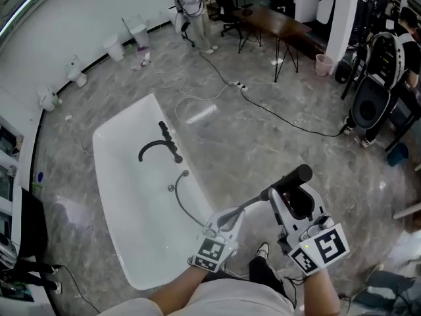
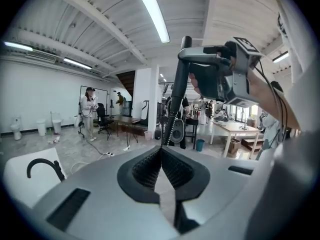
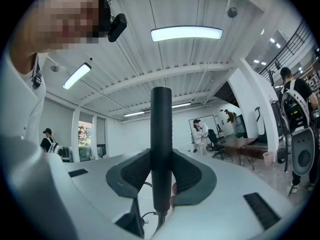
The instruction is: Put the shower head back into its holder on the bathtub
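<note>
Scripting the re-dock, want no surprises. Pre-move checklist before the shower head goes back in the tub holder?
1. Right claw shut on shower head: ok.
2. Left claw shut: ok. Pinching anything: cannot tell.
3. Hose trails out of the bathtub without kinks: ok.
4. Holder picked out among the black fittings on the rim: cannot tell.
5. Shower head at the holder: not ok, it is out over the floor, clear of the tub.

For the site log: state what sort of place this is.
Likely an open workshop or lab hall, not a bathroom: the white bathtub stands loose on a bare grey floor, with cables trailing across it and desks with office chairs behind.
</note>
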Tool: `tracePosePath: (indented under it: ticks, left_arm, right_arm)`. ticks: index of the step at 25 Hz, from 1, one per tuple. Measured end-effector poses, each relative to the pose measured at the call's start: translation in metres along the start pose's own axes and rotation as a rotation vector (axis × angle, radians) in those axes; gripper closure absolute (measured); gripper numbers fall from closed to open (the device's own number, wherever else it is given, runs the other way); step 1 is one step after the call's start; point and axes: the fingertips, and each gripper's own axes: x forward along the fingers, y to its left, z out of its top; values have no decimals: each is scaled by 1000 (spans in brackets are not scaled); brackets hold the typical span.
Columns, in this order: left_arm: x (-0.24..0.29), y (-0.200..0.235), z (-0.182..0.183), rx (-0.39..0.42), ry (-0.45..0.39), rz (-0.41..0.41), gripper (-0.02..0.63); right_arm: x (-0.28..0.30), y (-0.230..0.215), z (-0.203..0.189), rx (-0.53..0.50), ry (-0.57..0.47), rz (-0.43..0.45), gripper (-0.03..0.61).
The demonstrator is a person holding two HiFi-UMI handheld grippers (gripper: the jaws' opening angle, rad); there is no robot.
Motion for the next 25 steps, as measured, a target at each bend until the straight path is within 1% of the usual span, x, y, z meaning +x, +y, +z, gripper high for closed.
tracePosePath:
  ticks: [5,7,11,15,18,25]
  left_arm:
    - [21,4,8,-21,9,140,609]
    - [25,6,7,-27,15,176,609]
    - [29,16,1,-53,36,223,609]
    - [35,27,0,-72,31,265,609]
    - [35,47,-6,-93,24,300,609]
    - [29,103,-14,-117,-24,379,609]
  right_arm:
    - [10,-34,0,60,11,108,442]
    - [15,-43,-1,68,15,137,442]
    - [32,-50,-1,96,15,187,442]
    - [52,-57,-6,126,21,229,442]
    - [75,-55,-15,135,36,257,442]
    - [139,-42,-28,168,79,323,442]
